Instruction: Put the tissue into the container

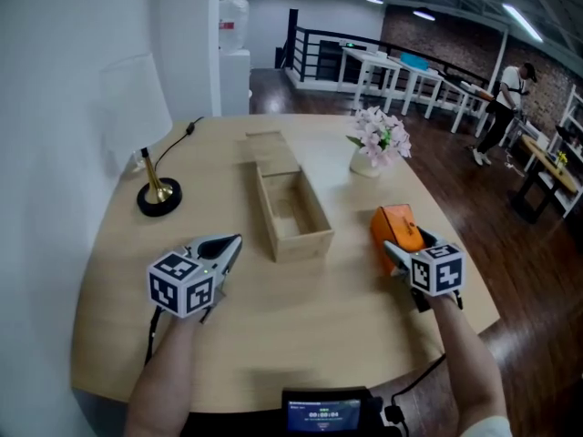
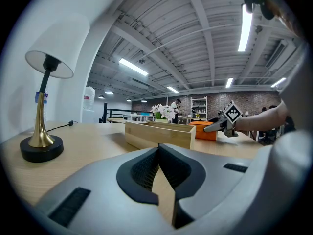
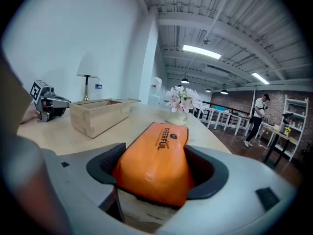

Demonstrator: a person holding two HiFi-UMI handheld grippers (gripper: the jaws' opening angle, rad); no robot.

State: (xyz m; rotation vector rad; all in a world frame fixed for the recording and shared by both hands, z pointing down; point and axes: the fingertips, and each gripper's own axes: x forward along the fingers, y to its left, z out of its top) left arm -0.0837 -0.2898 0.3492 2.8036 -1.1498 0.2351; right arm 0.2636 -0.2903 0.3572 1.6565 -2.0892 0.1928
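An orange tissue pack (image 1: 397,225) lies flat on the round table, right of the open wooden container (image 1: 291,212). My right gripper (image 1: 402,245) has its jaws round the near end of the tissue pack (image 3: 156,151), and both pads touch its sides. The container (image 3: 98,116) stands empty to the left of that grip. My left gripper (image 1: 231,242) rests near the container's front left corner with its jaws together and nothing between them. In the left gripper view, my left gripper (image 2: 158,148) points at the container (image 2: 156,133), with the orange pack (image 2: 205,130) beyond it.
A brass lamp (image 1: 159,194) with a cord stands at the table's left. A vase of pink flowers (image 1: 378,144) sits behind the pack. The container's lid (image 1: 270,150) lies behind the box. The table edge (image 1: 474,308) curves close on the right. A person stands far off.
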